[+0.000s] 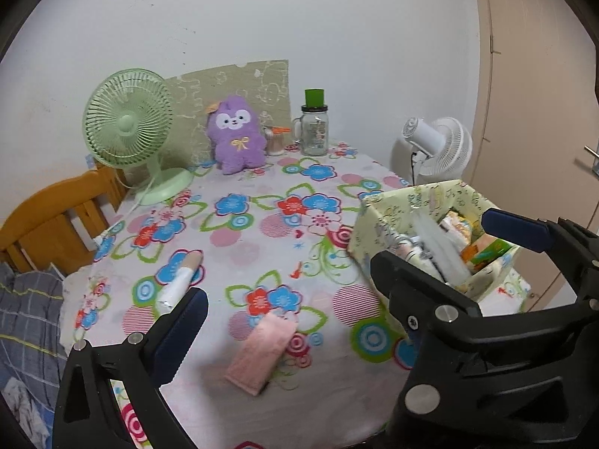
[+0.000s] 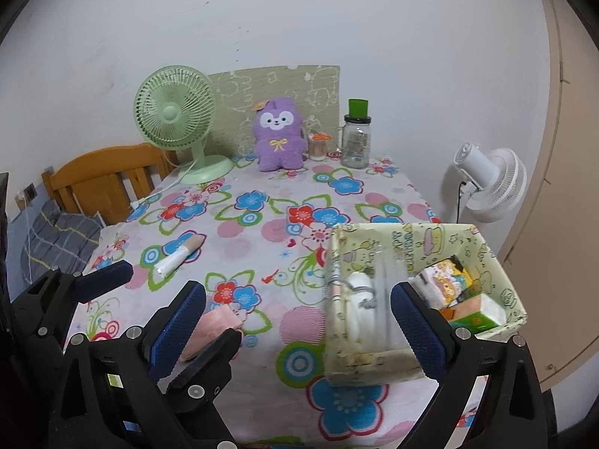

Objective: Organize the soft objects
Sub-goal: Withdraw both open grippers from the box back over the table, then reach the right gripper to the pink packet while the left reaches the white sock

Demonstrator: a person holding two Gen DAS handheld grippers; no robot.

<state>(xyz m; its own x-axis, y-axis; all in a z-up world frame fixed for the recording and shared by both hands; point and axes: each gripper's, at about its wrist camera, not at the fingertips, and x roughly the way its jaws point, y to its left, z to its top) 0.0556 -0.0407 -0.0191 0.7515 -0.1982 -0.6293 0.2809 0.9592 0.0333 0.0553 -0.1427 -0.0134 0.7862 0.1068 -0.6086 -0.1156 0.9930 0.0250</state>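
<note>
While both the left gripper (image 1: 299, 321) and right gripper (image 2: 299, 325) gape empty, the pale-green patterned box (image 2: 374, 366) holds packets and rolled cloth; the folded pink towel (image 1: 260, 353) lies left of it, beside a rolled sock (image 1: 181, 280).

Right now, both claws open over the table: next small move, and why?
Probably ease the left claw down over the pink folded cloth. It lies loose on the tablecloth near the front edge, between that claw's open fingers in its view, and nothing is gripped. The patterned box already holds soft items, so it looks like the destination.
</note>
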